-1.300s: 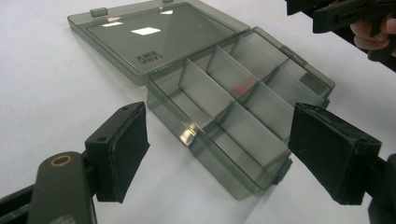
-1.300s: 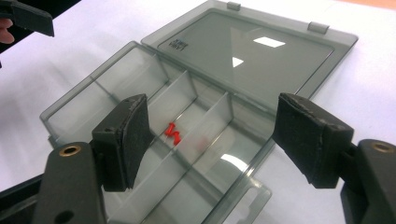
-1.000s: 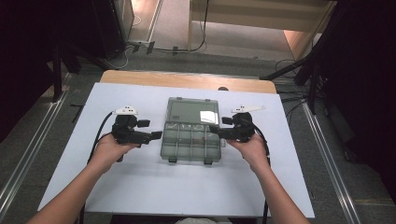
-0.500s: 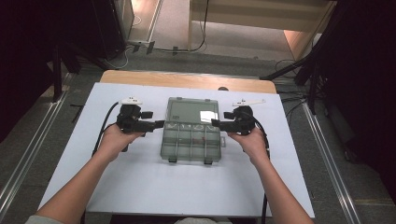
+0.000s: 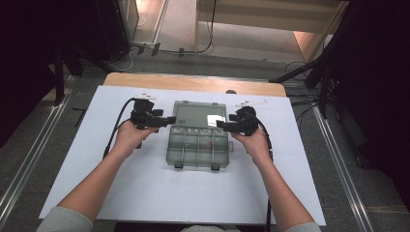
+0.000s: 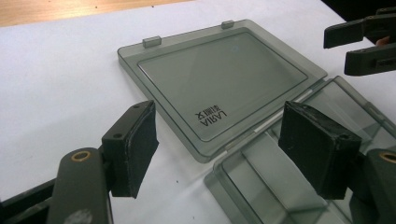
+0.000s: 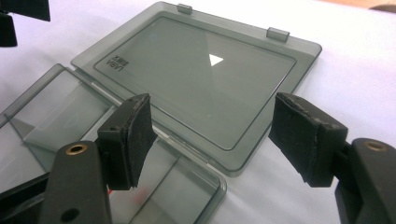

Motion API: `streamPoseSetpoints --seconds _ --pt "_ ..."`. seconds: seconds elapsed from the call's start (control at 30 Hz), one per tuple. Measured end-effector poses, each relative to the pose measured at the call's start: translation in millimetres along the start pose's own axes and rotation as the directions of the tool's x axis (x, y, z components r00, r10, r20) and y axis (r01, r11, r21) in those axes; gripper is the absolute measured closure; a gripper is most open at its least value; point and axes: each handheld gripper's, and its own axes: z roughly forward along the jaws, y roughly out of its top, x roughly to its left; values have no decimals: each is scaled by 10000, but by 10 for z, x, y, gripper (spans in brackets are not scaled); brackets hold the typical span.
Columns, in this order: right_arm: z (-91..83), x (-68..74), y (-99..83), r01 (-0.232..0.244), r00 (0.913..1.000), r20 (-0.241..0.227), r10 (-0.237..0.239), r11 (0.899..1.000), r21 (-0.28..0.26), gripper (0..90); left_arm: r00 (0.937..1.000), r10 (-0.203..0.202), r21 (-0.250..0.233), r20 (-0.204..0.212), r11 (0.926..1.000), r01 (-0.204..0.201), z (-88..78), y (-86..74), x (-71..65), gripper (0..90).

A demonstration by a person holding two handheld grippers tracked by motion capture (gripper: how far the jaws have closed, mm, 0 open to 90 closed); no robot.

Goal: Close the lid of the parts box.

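Note:
A smoky clear plastic compartment box lies open flat on the white table cover, its lid [image 5: 199, 115] [image 6: 224, 79] [image 7: 201, 79] folded away from me and its divided tray [image 5: 198, 147] [image 6: 261, 182] [image 7: 51, 112] nearer. My left gripper [image 5: 170, 120] [image 6: 219, 126] hovers at the box's left side by the hinge. Its jaws have just closed a little and stand open, pads clear of the plastic. My right gripper [image 5: 220, 124] [image 7: 212, 126] is open at the right side of the hinge, touching nothing. Each one shows far off in the other's view, the right gripper [image 6: 338, 51] and the left gripper [image 7: 9, 18].
The white cover [image 5: 145, 193] spreads wide on all sides of the box. A wooden table edge [image 5: 193, 83] runs behind it. Cables trail from both grippers down the table sides. Dark stands and floor rails flank the table.
Both hands have slid away from me along the box's sides, from beside the tray up to the hinge line. The box and its lid have stayed put.

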Motion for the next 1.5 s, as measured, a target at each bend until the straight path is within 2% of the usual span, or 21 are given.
streamPoseSetpoints --seconds 0.1,0.23,0.37,0.43,0.57,0.67,0.77,0.9,1.0,1.07,1.17,1.27,1.37,1.5 --pt "41 3 10 11 9996 298 -9 10000 -67 306 9999 -21 116 -160 9999 23 104 14 -23 273" --pt "87 -17 27 -173 9990 399 177 9998 -107 313 9998 -17 14 -176 10000 18 227 9 -31 274" --pt "134 -32 14 -288 9978 588 296 9995 -152 313 9988 -334 153 -359 9993 340 309 -17 -6 274" --pt "163 -31 -1 -120 9954 950 117 9999 24 312 9982 -307 194 -515 9993 317 338 -31 -2 274" --pt "223 -44 -33 -229 9959 874 215 9996 147 319 9977 -220 150 -648 9996 230 364 -43 19 274" --pt "256 -60 -47 -459 9947 919 449 9989 78 327 9966 -461 119 -678 9988 470 381 -46 32 274" --pt "281 -75 -56 -655 9948 774 656 9978 -38 337 9955 -582 99 -747 9982 591 396 -52 48 274" --pt "311 -70 -71 -701 9951 709 692 9975 104 336 9924 -985 187 -740 9948 1001 433 -66 88 274" --pt "325 -73 -84 -705 9948 745 690 9973 178 338 9918 -1036 398 -751 9935 1068 475 -88 85 275" --pt "328 -82 -92 -742 9948 722 722 9969 252 342 9920 -1036 429 -723 9933 1068 490 -92 65 327" --pt "328 -104 -102 -970 9936 600 954 9950 237 349 9920 -1055 353 -692 9935 1081 517 -95 42 328" --pt "337 -130 -114 -1157 9925 440 1144 9929 263 356 9856 -1614 370 -507 9859 1634 562 -104 64 328" --pt "338 -143 -115 -1214 9919 404 1202 9922 296 370 9857 -1529 454 -701 9867 1563 594 -114 59 350" --pt "340 -159 -117 -1286 9913 307 1276 9912 327 372 9826 -1770 461 -557 9827 1797 605 -113 92 355"
